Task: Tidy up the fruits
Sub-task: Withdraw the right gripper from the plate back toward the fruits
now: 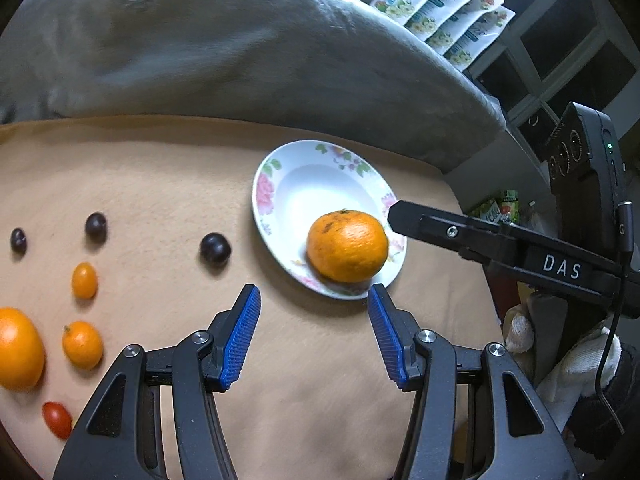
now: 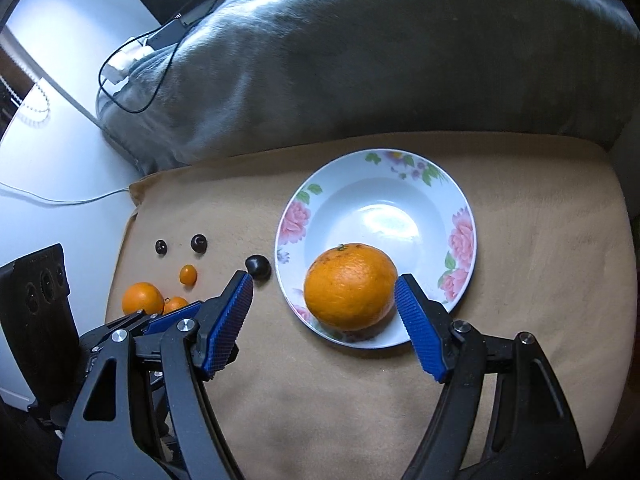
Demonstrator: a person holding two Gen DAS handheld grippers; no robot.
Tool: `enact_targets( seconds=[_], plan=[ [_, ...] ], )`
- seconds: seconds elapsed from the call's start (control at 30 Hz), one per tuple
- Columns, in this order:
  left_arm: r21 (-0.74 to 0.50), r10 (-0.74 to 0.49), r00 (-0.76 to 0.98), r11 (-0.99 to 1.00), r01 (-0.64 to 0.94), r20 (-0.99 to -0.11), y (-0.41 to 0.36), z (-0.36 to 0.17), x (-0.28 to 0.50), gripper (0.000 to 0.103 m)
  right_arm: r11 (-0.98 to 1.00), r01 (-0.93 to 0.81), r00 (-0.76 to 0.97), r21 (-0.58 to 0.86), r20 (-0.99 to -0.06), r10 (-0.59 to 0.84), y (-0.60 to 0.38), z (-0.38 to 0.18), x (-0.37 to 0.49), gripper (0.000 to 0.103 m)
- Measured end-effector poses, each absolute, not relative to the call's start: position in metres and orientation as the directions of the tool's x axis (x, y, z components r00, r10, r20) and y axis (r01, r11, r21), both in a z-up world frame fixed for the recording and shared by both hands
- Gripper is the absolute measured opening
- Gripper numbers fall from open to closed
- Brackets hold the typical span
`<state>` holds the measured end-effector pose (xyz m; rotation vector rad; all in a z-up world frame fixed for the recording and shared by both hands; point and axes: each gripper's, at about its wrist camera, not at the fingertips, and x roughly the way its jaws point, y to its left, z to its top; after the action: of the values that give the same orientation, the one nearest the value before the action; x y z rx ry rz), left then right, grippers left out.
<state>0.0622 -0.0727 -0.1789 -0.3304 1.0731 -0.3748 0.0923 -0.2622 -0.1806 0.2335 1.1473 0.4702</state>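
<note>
A grey blanket (image 2: 360, 68) is lying bunched along the far side of the plate, covering the back of the scene. In front of it a tan cloth-covered surface (image 2: 320, 400) is carrying everything else. The flowered plate (image 2: 460, 236) is sitting on that surface near the blanket's edge, and it is serving as the landmark here.

The right gripper (image 2: 324, 294) is hanging over the plate's near rim with its blue fingers (image 2: 416, 324) standing spread wide; nothing is being pinched, though the far fingertip is showing just beside the big orange. The left gripper (image 1: 314, 294) is hovering just off the plate's near-left rim, its fingers (image 1: 240, 336) also standing apart and holding nothing.

A large orange (image 2: 350, 286) is resting inside the plate, against its near edge. A second orange (image 1: 18, 348) is lying well to the left of the plate. Between that one and the plate, two small kumquat-like fruits (image 1: 82, 344) are sitting, one beyond the other. A red cherry tomato (image 1: 57, 419) is lying nearer the camera, also left of the plate. Three dark round fruits are resting to the plate's left: one (image 1: 215, 249) just beside its rim, the other two (image 1: 96, 227) farther out in a row.
</note>
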Motion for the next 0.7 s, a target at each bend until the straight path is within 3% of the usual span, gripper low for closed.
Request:
enact_targets(
  seconds=[0.47, 0.7],
  plan=[
    [-0.395, -0.363, 0.475, 0.918, 0.035, -0.801, -0.021, -0.175, 0.018, 0.054, 0.857, -0.355, 0.279, 0.372, -0.833, 0.477, -0.207, -0.179, 0.068, 0.076],
    [-0.321, -0.223, 0.528, 0.942, -0.1, -0.819, 0.014, -0.162, -0.021, 0.054, 0.78, -0.473, 0.225, 0.409, -0.8, 0.557, -0.181, -0.173, 0.05, 0.076]
  ],
)
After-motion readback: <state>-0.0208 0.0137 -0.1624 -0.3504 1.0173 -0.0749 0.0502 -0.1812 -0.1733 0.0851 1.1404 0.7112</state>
